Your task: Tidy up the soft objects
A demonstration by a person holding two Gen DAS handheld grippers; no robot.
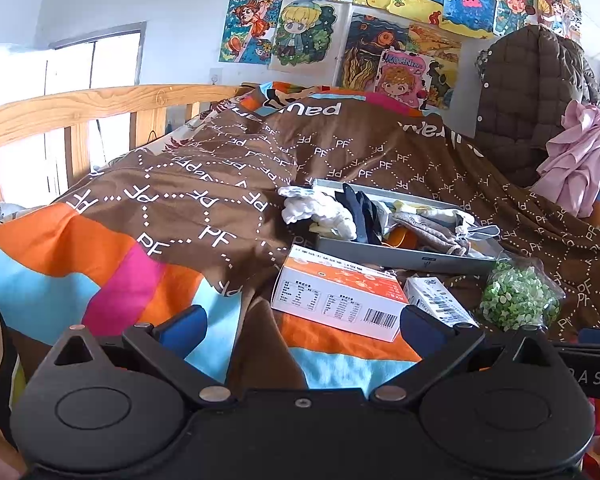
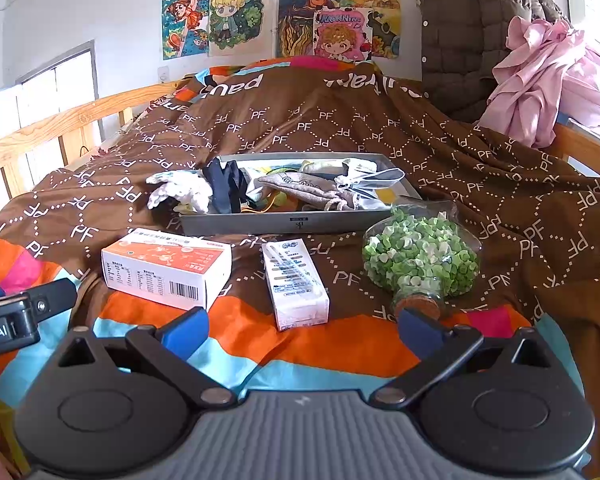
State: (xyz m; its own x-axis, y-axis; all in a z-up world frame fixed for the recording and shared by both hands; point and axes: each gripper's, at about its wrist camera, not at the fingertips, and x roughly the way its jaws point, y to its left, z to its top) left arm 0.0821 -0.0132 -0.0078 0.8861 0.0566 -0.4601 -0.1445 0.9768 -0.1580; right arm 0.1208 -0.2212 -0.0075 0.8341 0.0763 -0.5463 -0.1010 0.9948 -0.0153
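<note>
both tongs, left point(image 1: 300, 328) and right point(image 2: 302, 330), hover level above the bedspread point(image 2: 260, 344), spread apart, empty.

A home bedroom: a wooden bed rail point(image 1: 80, 104) edges the bed, a patterned quilt point(image 2: 340, 128) covers it, and children's drawings point(image 1: 380, 12) fill the wall.

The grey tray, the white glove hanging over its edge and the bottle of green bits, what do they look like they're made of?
Grey tray: probably rigid cardboard or thin metal, matte, with straight, crisp walls.
White glove: soft knit fabric, limp and wrinkled over the tray's rim.
Bottle: clear glass or hard plastic, glossy, with a cork-like brown stopper; the green bits inside look like folded paper.
</note>
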